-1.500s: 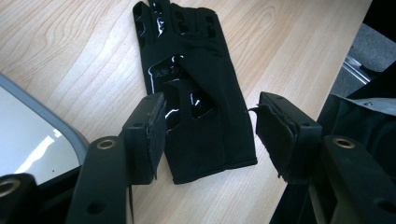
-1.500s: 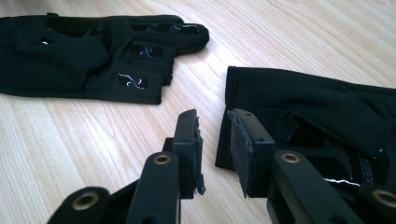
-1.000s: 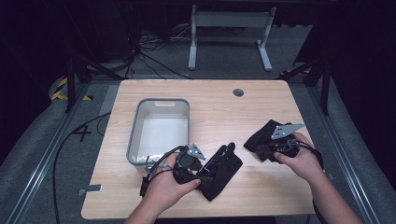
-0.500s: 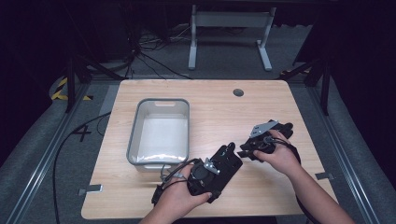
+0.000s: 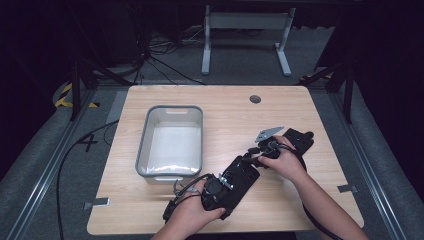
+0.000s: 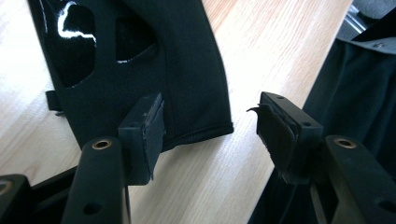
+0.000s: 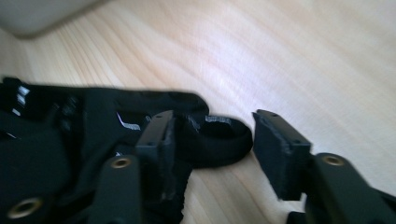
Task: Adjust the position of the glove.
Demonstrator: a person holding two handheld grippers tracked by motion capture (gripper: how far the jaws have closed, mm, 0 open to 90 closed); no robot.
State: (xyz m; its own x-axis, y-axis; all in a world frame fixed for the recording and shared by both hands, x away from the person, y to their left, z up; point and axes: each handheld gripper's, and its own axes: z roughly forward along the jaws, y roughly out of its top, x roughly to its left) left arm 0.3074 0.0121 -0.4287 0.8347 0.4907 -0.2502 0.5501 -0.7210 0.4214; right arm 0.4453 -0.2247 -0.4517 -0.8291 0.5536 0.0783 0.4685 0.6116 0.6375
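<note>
Glove (image 5: 240,177) flat on table (image 5: 300,210), at 5 o'clock from bin (image 5: 172,140), second black piece (image 5: 299,139) at 2 o'clock. Left gripper (image 6: 210,126) part open, nothing gripped, cuff edge between jaws, likely set to pin it. Right gripper (image 7: 212,140) just opened wide, empty, strap loop between jaws, probably released to regrip.

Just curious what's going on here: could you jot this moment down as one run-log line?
left tool: open, at hem of black fabric glove | right tool: jaws just opened, over its strap | grey plastic bin: beside them
</note>
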